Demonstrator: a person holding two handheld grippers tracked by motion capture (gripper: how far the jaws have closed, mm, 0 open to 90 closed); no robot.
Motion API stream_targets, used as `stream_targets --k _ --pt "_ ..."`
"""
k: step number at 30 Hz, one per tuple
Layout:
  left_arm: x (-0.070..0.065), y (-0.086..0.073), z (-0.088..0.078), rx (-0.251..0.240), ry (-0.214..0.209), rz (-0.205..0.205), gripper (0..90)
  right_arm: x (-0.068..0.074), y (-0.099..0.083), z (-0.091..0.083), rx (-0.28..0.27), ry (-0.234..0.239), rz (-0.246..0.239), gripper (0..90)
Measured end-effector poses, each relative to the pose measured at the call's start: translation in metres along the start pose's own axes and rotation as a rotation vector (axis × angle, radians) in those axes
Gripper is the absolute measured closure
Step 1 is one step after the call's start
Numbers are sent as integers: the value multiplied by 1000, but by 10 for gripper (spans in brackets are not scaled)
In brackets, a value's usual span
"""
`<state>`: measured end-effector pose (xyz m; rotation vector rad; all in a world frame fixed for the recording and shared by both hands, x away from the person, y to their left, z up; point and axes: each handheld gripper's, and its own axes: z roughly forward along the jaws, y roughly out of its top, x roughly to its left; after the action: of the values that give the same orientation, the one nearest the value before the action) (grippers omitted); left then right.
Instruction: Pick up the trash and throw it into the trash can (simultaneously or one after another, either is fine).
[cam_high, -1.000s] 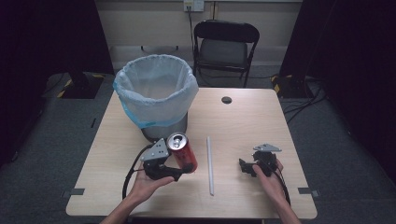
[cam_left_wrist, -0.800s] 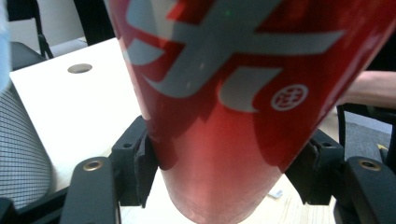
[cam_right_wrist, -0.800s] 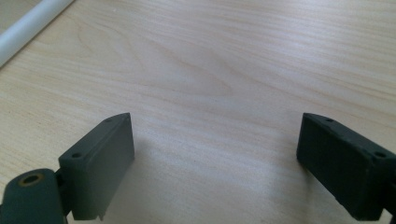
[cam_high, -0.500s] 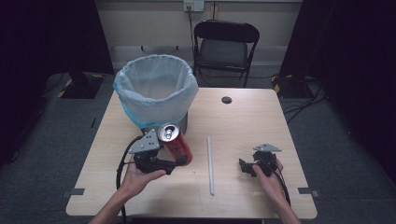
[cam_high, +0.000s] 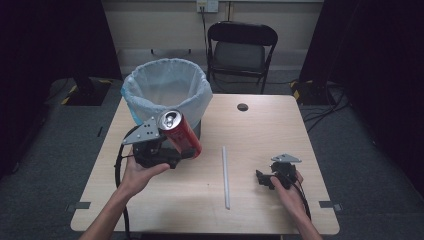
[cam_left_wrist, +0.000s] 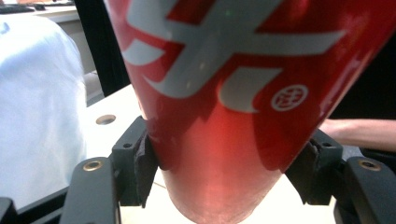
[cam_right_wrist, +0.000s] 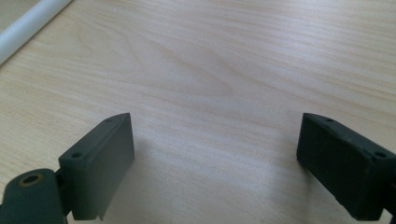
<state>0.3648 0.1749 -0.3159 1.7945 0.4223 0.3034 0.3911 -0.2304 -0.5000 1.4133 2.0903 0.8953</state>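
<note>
Left gripper (cam_high: 186, 149) clamps the red can (cam_high: 179, 133) btwn both jaws, tilted, above the desk (cam_high: 260, 135) by the bin (cam_high: 166, 92). Right gripper (cam_high: 263, 179) wide open, nothing in it.

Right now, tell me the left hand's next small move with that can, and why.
Probably carry it forward over the bin's rim. The left tongs are clamped on the red can, lifted off the table, and the lined trash bin stands open just behind it.
</note>
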Motion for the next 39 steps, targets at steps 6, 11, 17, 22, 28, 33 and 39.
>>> stream_targets --k 6,11,17,22,28,33,39 --pt "6 16 -5 -25 25 7 342 0 0 0 0 0 0 104" --pt "12 26 -8 -44 31 10 342 0 0 0 0 0 0 104" --pt "25 41 -10 -79 41 -13 343 0 0 0 0 0 0 104" --pt "36 57 -15 -110 51 -7 343 0 0 0 0 0 0 104" --pt "48 65 -21 -137 68 -18 343 0 0 0 0 0 0 104" --pt "59 68 -25 -179 91 -43 343 0 0 0 0 0 0 104" --pt "66 75 -26 -189 98 -43 343 0 0 0 0 0 0 104"
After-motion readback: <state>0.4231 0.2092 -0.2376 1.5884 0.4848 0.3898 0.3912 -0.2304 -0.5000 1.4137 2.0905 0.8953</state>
